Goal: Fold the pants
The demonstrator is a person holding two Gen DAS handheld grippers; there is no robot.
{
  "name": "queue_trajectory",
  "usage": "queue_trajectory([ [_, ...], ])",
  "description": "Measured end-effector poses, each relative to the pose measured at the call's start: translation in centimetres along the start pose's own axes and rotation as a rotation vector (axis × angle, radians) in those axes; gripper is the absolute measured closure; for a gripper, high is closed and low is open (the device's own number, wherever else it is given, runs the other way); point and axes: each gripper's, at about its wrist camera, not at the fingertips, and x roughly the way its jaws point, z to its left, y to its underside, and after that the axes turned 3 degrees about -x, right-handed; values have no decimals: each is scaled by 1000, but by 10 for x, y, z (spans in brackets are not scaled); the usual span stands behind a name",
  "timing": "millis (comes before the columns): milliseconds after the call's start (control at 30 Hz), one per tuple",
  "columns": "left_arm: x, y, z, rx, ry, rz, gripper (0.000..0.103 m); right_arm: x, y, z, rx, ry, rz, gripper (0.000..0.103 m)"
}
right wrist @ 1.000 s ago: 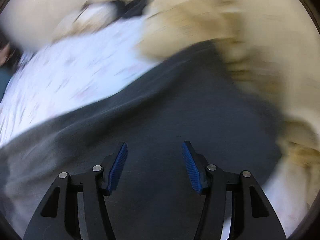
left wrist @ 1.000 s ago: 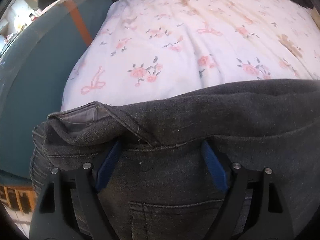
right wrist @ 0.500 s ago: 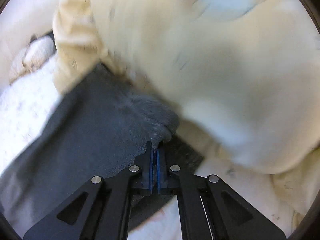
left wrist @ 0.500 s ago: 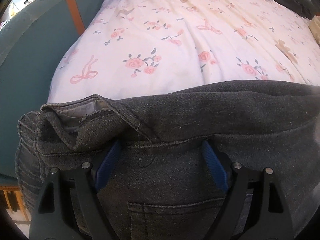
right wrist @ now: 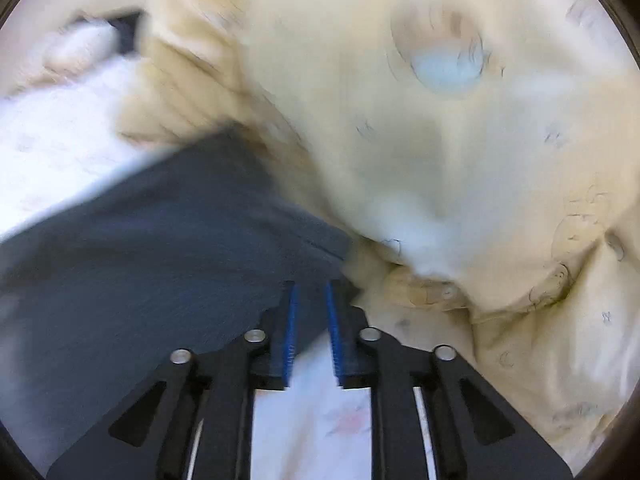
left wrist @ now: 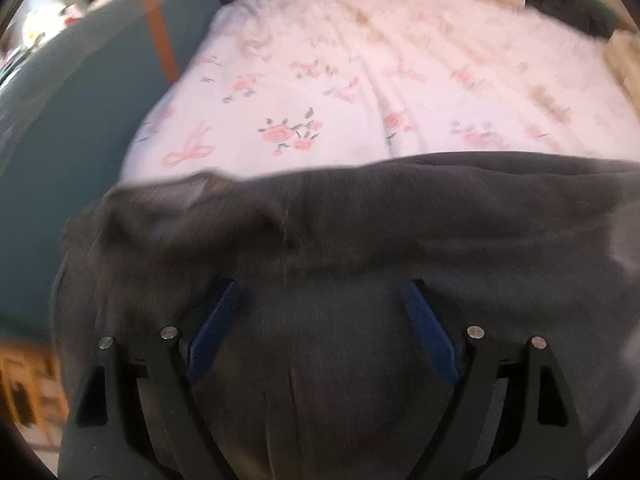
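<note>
Pants (left wrist: 360,232), dark grey, lie across the near edge of the flowered sheet (left wrist: 320,92); the left gripper (left wrist: 320,300) spreads wide over them untouching, the right gripper (right wrist: 311,308), just reopened narrowly, should re-pinch the hem corner squarely before lifting.

Both handheld grippers, the left gripper (left wrist: 320,312) and the right gripper (right wrist: 312,320), have matte black angular frames with triangular cut-outs, silver round screws and ribbed blue-padded fingers (left wrist: 428,332).
</note>
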Motion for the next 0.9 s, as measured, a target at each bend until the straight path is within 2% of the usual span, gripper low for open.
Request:
queue_trajectory([
  [67,-26,22,-7,-18,46,-69,20,-25,10,32,-51,-192,-8,71],
  [100,-35,31,-13,-16,62,-97,20,-33,14,51,-80,-262,-12,70],
  [133,-45,42,-24,0,97,-116,20,-39,17,63,-98,-294,-24,70],
  [167,-48,50,-33,21,126,-118,20,-47,22,90,-137,-353,-41,69],
  [233,-32,59,-43,19,108,-16,20,-48,33,119,-173,-428,-14,68],
  [267,-21,64,-40,-17,99,34,20,-39,40,138,-181,-448,36,69],
  [333,-3,72,-24,-55,64,90,20,-25,56,146,-179,-423,113,69],
  [367,-2,73,-16,-54,54,85,22,-10,65,149,-180,-388,167,71],
  [433,-12,74,3,-60,30,68,24,-11,80,133,-180,-401,137,71],
  [467,-22,76,12,-78,26,44,25,-14,78,132,-200,-376,140,70],
  [500,-34,79,25,-109,68,17,25,-18,77,133,-210,-355,150,67],
  [533,-50,86,46,-169,158,-27,23,-26,76,132,-204,-363,154,65],
  [567,-59,93,62,-233,187,-47,16,-37,77,127,-184,-420,143,62],
  [600,-65,99,76,-295,211,-48,14,-46,80,122,-168,-471,132,59],
  [633,-70,106,99,-386,293,-49,14,-57,81,119,-150,-510,121,51],
  [667,-73,111,115,-447,321,-55,14,-69,87,116,-130,-543,113,44],
  [733,-80,127,149,-585,282,-104,14,-74,90,114,-108,-599,117,41],
  [800,-79,143,172,-700,254,-114,14,-87,103,114,-86,-636,143,41],
  [833,-74,155,186,-789,277,-96,14,-89,108,111,-71,-643,150,41],
  [900,-65,171,194,-879,346,-65,14,-95,113,103,-58,-645,159,41],
])
